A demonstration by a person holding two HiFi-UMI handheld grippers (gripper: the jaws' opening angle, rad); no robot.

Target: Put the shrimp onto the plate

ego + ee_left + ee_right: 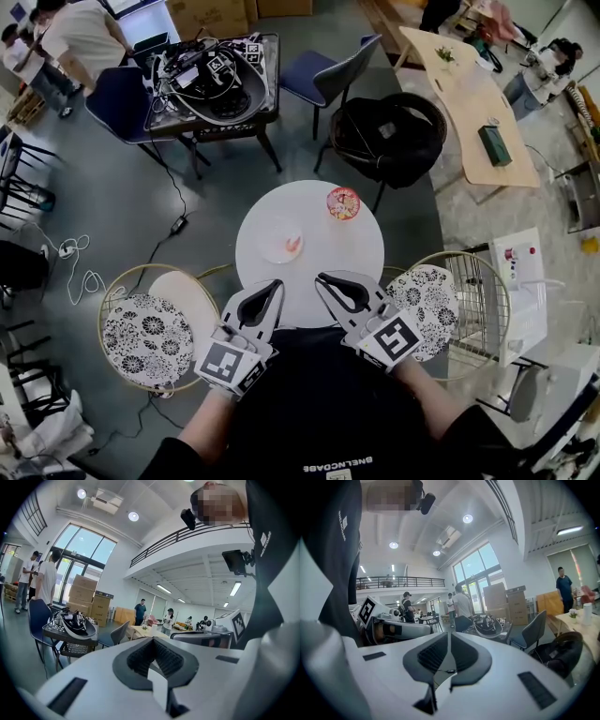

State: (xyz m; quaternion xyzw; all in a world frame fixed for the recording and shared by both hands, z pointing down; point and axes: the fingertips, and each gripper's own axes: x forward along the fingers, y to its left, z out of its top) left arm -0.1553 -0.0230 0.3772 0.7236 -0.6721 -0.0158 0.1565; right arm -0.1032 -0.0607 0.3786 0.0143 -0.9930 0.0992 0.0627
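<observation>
A small pink shrimp [293, 244] lies on a white plate [274, 246] at the left of the round white table [347, 258]. Both grippers hover over the table's near edge, apart from the plate. My left gripper [275, 284] is shut with nothing in it. My right gripper [323, 277] is shut and empty too. In the left gripper view the left gripper [152, 641] has its jaws together and points level across the room. The right gripper view shows the right gripper [448, 637] the same way. Neither gripper view shows the table or the shrimp.
A small red patterned dish [343, 202] sits at the table's far right. Chairs with black-and-white patterned cushions stand at the left [145, 337] and right [427, 295]. Beyond are a black chair with a bag [389, 136], a cluttered equipment table [211, 80], a wooden table [469, 89] and people.
</observation>
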